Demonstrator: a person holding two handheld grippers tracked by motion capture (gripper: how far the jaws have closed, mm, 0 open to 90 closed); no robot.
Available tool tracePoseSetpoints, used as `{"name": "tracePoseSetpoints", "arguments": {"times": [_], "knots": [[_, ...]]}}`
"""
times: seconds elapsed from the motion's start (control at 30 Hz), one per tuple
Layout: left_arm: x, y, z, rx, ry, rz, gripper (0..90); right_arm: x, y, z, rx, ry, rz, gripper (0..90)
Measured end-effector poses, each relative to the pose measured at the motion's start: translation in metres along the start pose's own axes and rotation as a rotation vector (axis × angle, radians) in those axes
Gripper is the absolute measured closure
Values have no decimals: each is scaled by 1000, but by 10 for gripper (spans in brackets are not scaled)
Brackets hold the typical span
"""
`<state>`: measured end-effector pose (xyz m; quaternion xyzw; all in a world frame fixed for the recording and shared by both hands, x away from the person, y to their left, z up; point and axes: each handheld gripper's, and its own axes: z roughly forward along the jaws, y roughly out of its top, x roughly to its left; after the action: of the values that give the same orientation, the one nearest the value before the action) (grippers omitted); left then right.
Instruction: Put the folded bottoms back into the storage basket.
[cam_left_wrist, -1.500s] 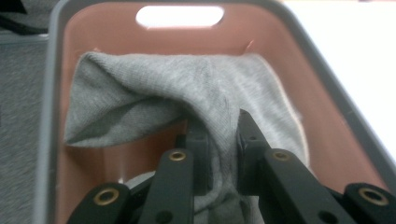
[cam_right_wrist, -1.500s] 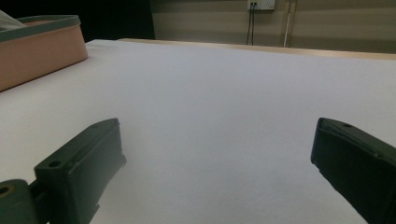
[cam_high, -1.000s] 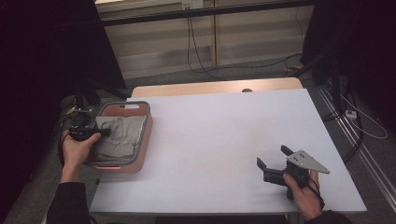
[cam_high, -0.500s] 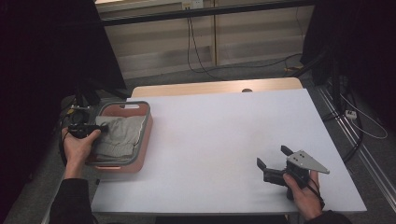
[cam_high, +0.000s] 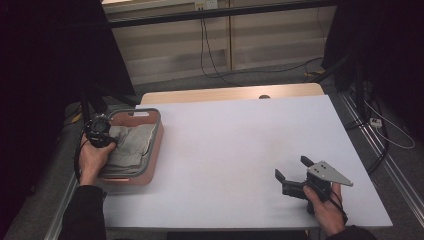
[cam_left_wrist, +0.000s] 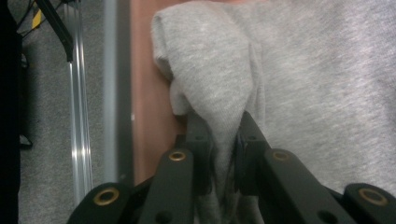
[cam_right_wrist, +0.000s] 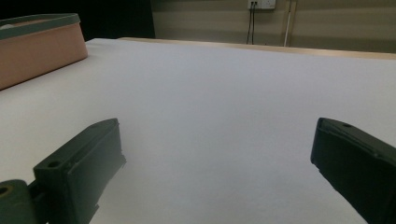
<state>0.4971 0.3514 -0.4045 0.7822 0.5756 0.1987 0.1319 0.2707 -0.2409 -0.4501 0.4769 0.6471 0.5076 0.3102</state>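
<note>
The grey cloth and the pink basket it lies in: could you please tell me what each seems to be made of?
The grey cloth looks like soft, matte knit fabric: fine heathered weave, limp folds. The pink basket seems smooth, rigid plastic with a grey rim, though that is a guess from its even, seamless walls.

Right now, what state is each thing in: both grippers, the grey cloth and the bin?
left gripper: shut, jaws just closed on a fold of the cloth, over the bin.
right gripper: open, nothing between its jaws, low over the table.
grey cloth: crumpled, lying inside the bin, one fold pinched.
bin: upright at the table's left edge, open-topped, holding the cloth.
table: white top, bare in the middle.
</note>
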Motion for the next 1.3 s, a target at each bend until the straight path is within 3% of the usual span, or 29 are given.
{"name": "tracePoseSetpoints", "arguments": {"times": [0.03,0.17,0.37,0.6,0.63,0.77,0.93,1.17,1.3], "knots": [[-2,-1,4,2,-25,-8,796,0,0,0,0,-1,2,20],[-2,-3,10,3,-40,-22,796,0,0,0,1,-1,2,20],[-5,0,11,34,-54,-8,797,0,0,0,1,-2,2,20],[-13,0,11,12,-88,-19,799,0,0,0,0,-1,0,20],[-9,-1,10,12,-113,-27,799,0,0,0,-1,0,0,20],[-2,-3,9,3,-146,-48,797,0,0,0,1,-1,1,20],[3,-4,4,-21,-133,-40,778,0,0,0,0,-2,0,20],[11,-6,-4,-52,-153,-61,772,0,0,0,-2,-1,4,20],[11,-5,-9,-69,-138,-66,762,0,0,0,-2,-2,4,20]]}}
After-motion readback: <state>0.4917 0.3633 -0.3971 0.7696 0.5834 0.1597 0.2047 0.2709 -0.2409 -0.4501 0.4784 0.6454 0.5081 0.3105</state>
